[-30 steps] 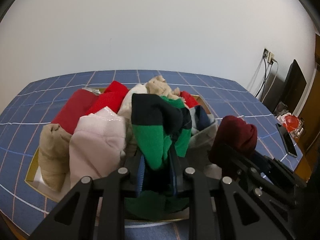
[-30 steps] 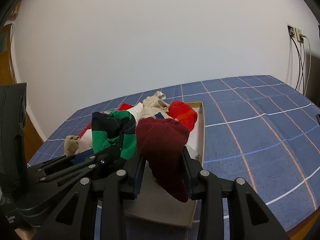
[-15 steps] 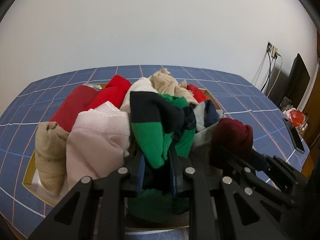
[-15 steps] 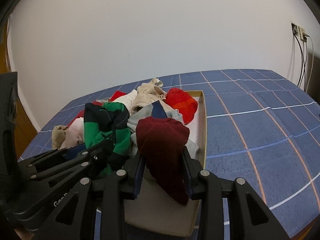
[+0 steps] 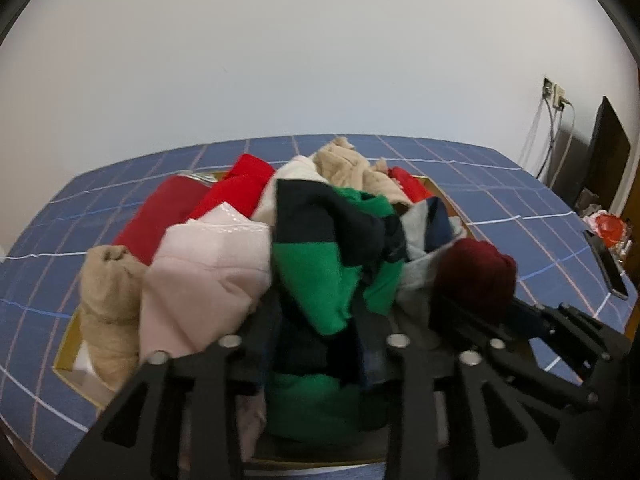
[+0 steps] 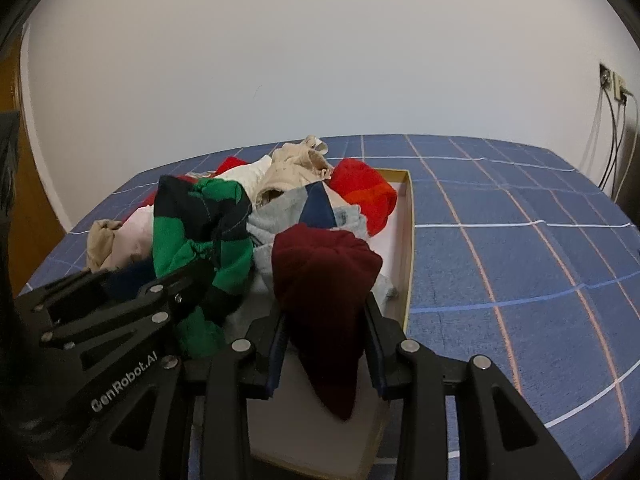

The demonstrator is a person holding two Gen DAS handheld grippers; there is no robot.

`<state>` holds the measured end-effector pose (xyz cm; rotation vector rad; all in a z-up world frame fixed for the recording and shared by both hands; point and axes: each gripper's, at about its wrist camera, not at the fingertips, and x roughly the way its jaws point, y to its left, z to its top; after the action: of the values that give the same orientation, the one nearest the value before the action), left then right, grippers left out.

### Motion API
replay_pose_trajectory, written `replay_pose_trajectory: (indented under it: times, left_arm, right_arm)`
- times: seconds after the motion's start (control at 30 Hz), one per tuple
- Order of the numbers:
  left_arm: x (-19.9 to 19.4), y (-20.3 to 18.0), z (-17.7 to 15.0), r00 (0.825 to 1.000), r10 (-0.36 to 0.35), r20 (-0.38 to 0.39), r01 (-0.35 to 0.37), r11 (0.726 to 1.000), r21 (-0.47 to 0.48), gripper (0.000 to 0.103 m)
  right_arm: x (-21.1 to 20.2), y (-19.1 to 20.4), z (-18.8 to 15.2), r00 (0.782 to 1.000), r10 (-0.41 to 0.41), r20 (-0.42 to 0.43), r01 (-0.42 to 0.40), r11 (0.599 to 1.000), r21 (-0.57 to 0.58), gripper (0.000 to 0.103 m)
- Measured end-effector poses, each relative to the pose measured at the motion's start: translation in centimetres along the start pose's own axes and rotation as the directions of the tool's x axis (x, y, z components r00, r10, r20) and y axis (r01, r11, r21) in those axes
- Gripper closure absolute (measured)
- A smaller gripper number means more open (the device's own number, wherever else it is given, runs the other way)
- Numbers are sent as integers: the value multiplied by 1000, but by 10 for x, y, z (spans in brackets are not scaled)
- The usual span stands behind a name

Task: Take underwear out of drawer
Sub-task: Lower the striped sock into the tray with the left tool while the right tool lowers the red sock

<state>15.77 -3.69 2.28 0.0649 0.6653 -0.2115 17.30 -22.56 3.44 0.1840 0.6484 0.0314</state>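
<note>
- Both grippers are over the near end of the drawer [image 6: 409, 216], a shallow box lying on the blue checked tablecloth [image 6: 520, 216] and heaped with rolled underwear.
- The left gripper [image 5: 316, 320] has the green-and-navy striped pair [image 5: 320, 264] between its fingers, and its jaws are opening right now. The cloth sits loosely in the widening gap, slumping onto the pile at the drawer's near edge; the picture is too blurred to say whether a pad still touches it.
- The right gripper [image 6: 324, 316] is clamped narrow on the maroon pair [image 6: 320, 272], pads pressing both sides, with a pointed tail of cloth hanging down over the bare drawer floor by the near right corner.
- Step in hand, as I read it: one piece is being let go over the drawer while the other is mid-extraction, so nothing is out yet.
- The rest sit packed toward the far and left edges: the pale pink roll [image 5: 208, 264], the tan roll [image 5: 110, 292], the red pieces [image 5: 172, 208] and the grey-and-navy pair [image 6: 304, 212].
- Next call: carry the maroon pair up and across the drawer's right wall, hanging tail clear of the rim, then set it on the open cloth.
- The left then needs a fresh, firmer bite on the striped pair, avoiding the pink roll touching its left side.
</note>
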Motion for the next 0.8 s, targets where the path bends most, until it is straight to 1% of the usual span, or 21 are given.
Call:
replay_pose_trajectory:
  times: [0.07, 0.1, 0.13, 0.17, 0.2, 0.23, 0.27, 0.3, 0.33, 0.43, 0.53, 0.67, 0.8]
  left_arm:
    - [-6, 4, 1, 1000, 14, 3, -14, 1000, -11, 45]
    - [-11, 6, 2, 1000, 15, 10, -15, 1000, -19, 43]
    - [-16, 8, 3, 1000, 16, 21, -16, 1000, -25, 40]
    - [-21, 10, 3, 999, 19, 34, -18, 999, -31, 35]
    - [-24, 11, 3, 999, 23, 44, -21, 999, -38, 31]
    - [-30, 13, 3, 998, 24, 58, -21, 998, -52, 22]
    - [-36, 15, 3, 997, 16, 72, -11, 998, -66, 9]
    - [-38, 16, 3, 997, 12, 81, -6, 997, -71, 4]
    - [-45, 15, 2, 995, 18, 103, -10, 997, -74, 1]
    - [-59, 9, 0, 988, 52, 145, -48, 998, -34, 1]
    - [-70, 7, -2, 982, 91, 166, -92, 996, 2, 1]
    - [-84, 13, -8, 980, 92, 177, -88, 996, -29, 1]
    - [-104, 17, -19, 978, 88, 189, -80, 995, -52, 1]
  right_arm:
    - [-7, -6, -3, 999, 54, -3, -54, 998, 17, 62]
    - [-11, -7, -4, 998, 70, -1, -70, 997, 21, 56]
    - [-16, -9, -5, 997, 76, 4, -76, 997, 22, 47]
    - [-21, -10, -6, 997, 78, 15, -78, 997, 21, 44]
    - [-27, -10, -7, 996, 87, 32, -88, 996, 19, 38]
    - [-33, -11, -9, 995, 86, 48, -87, 996, 22, 29]
    - [-38, -11, -10, 994, 89, 58, -90, 996, 24, 25]
    - [-43, -11, -11, 993, 97, 70, -100, 995, 27, 23]
    - [-46, -11, -12, 992, 100, 78, -103, 994, 29, 23]
    - [-57, -6, -15, 992, 82, 91, -84, 996, 23, 23]
    - [-65, 0, -20, 994, 56, 99, -59, 998, 26, 23]
    - [-80, 2, -28, 993, 21, 118, -27, 998, 50, 23]
    - [-93, 4, -39, 989, 34, 144, -49, 994, 101, 23]
